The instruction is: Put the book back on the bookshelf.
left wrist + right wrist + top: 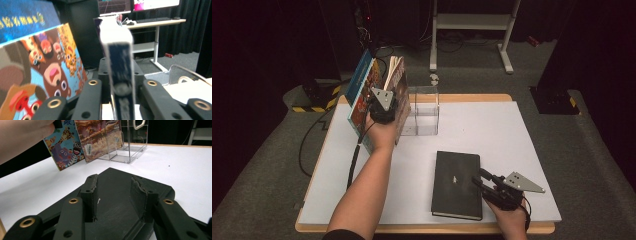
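Note:
A thin book (396, 82) with a dark blue spine (120, 57) stands on edge among leaning picture books (361, 107) beside a clear acrylic box (424, 112). My left gripper (382, 106) is shut on that spine, its pads close on both sides (121, 72). A cartoon-animal cover (50, 70) leans at its left, with a blue book (20, 17) behind it. A black notebook (455, 185) lies flat near the table's front edge. My right gripper (477, 178) hovers low over the notebook's right side, open (113, 192), with nothing between its jaws but the black cover (112, 173) beneath.
The white table top (512, 130) extends to the right of the box and the notebook. The left hand (22, 137) shows above the picture books (65, 147) and the clear box (127, 145). A white desk frame (472, 22) stands on the floor beyond the table.

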A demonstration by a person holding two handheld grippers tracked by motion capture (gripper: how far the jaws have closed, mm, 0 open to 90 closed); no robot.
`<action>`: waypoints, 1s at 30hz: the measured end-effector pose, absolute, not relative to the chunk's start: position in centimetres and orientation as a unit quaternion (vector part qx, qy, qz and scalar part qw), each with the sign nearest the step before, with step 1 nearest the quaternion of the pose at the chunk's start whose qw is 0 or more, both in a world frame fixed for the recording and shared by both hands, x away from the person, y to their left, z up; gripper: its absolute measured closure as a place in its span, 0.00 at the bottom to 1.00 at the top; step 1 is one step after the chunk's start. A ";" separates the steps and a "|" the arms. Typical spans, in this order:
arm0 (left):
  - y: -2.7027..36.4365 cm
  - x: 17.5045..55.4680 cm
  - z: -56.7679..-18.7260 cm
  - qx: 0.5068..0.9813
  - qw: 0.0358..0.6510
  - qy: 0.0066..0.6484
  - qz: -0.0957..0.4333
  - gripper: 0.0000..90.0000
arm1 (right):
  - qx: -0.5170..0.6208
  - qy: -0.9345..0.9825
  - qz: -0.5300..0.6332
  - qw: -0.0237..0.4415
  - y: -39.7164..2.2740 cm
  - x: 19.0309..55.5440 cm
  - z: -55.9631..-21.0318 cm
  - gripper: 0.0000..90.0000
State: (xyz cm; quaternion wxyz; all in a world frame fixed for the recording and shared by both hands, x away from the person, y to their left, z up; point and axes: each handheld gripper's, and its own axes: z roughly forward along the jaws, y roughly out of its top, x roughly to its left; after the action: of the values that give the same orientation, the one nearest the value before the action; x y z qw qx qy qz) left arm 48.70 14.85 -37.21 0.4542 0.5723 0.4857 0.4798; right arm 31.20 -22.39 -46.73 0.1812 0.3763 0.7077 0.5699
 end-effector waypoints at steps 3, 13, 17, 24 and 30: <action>15.0 48.5 -37.5 0.576 0.458 0.499 0.457 0.77 | 0.376 0.708 0.570 0.180 -22.3 31.2 -46.7 0.64; 14.8 46.7 -38.0 0.587 0.460 0.503 0.437 0.65 | 0.374 0.710 0.569 0.178 -22.1 31.2 -46.8 0.63; 15.1 45.6 -37.8 0.590 0.461 0.500 0.435 0.63 | 0.373 0.712 0.568 0.177 -22.0 31.2 -46.8 0.62; 15.4 43.5 -37.5 0.594 0.467 0.492 0.432 0.62 | 0.374 0.715 0.564 0.174 -21.9 31.4 -47.0 0.62; 15.7 41.6 -38.0 0.597 0.474 0.486 0.428 0.62 | 0.376 0.717 0.561 0.174 -21.8 31.4 -47.1 0.60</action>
State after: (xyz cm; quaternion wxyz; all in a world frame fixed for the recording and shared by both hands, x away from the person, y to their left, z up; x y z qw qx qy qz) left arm 41.61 15.68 -38.02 0.4741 0.5966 0.4855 0.4284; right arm 31.40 -21.81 -47.10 0.1741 0.3756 0.7166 0.5613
